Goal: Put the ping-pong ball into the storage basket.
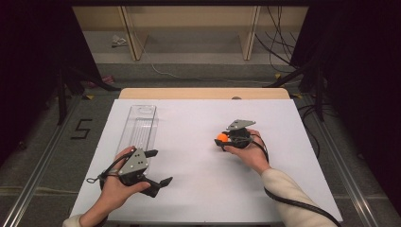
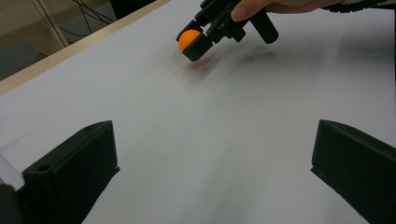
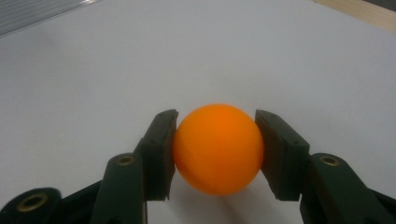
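An orange ball (image 3: 218,149) sits between the two black pads of my right gripper (image 3: 217,133), which is shut on it and touches both its sides. From above, the ball (image 1: 220,137) and the right gripper (image 1: 221,141) are right of the table's middle, low over the white sheet. In the left gripper view the ball (image 2: 188,40) shows far off in the right gripper (image 2: 195,45). Near the front left, my left gripper (image 1: 161,166) stands open, its jaws wide apart with bare sheet between them (image 2: 214,128).
A long clear plastic tray (image 1: 138,124) lies on the left of the white sheet (image 1: 198,189), just beyond the left hand. A wooden table edge (image 1: 203,93) runs along the far side. Cables trail from both grippers towards the front edge.
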A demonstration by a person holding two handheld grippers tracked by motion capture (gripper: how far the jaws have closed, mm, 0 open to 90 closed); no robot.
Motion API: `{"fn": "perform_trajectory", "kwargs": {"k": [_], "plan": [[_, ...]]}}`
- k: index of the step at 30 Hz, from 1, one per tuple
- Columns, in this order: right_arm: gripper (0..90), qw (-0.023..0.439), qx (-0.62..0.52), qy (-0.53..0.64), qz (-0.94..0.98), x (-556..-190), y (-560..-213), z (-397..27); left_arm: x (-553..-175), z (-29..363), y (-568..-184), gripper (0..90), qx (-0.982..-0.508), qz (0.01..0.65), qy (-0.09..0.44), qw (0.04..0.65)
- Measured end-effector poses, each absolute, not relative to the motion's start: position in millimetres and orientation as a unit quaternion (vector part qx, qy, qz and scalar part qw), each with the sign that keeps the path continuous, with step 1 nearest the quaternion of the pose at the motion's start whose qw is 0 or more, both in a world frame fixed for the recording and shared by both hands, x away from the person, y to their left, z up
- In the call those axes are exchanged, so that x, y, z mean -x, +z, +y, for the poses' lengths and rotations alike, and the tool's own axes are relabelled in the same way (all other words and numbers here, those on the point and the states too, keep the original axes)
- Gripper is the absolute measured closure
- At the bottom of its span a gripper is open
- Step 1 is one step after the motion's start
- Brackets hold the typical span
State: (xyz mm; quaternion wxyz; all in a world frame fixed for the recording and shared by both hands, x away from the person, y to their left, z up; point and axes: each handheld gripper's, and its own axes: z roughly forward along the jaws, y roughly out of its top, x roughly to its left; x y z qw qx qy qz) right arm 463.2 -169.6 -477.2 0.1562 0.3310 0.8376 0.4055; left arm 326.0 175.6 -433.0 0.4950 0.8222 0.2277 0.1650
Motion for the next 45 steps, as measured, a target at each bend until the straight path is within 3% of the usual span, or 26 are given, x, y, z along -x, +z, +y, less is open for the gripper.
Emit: {"fn": "perform_trajectory", "kwargs": {"k": [45], "plan": [[51.6, 0.168, -0.299, 0.457, 0.821, -460.7, -435.2, -152.3, -326.2, 175.4, -433.5, 0.0, -0.823, 0.228, 0.164, 0.494]]}}
